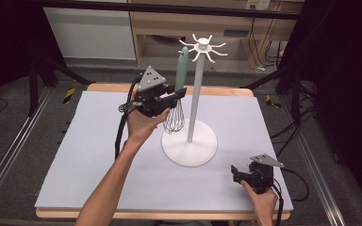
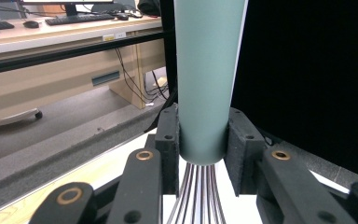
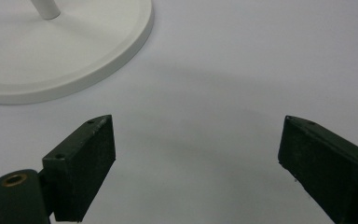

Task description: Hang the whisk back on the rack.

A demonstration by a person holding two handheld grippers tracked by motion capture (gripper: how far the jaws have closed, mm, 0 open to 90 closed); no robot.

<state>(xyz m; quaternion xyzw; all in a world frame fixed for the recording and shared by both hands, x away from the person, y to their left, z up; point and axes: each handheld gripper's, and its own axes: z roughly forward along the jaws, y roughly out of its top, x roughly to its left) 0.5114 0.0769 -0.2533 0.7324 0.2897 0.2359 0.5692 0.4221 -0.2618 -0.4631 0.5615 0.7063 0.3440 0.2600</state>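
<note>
High view: the left gripper (image 1: 174, 97) clamps its fingers (image 2: 168, 140) on one whisk (image 1: 179, 80), held upright with its green handle raised just left of the hooks atop one white stand (image 1: 195, 94) at mid-desk (image 1: 99, 155). Hanging looks not yet done. The right gripper (image 1: 238, 174) rests near right, fingers apart, empty.

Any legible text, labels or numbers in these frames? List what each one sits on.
No text can be read.
Label on the desk edge: pale sticker, print too small.
Sticker on the cabinet at the back: yellowish, too blurred.
Plate on the shelf front: greyish, no legible characters.
Whisk, white hook stand, left gripper, right gripper: no markings show.
</note>
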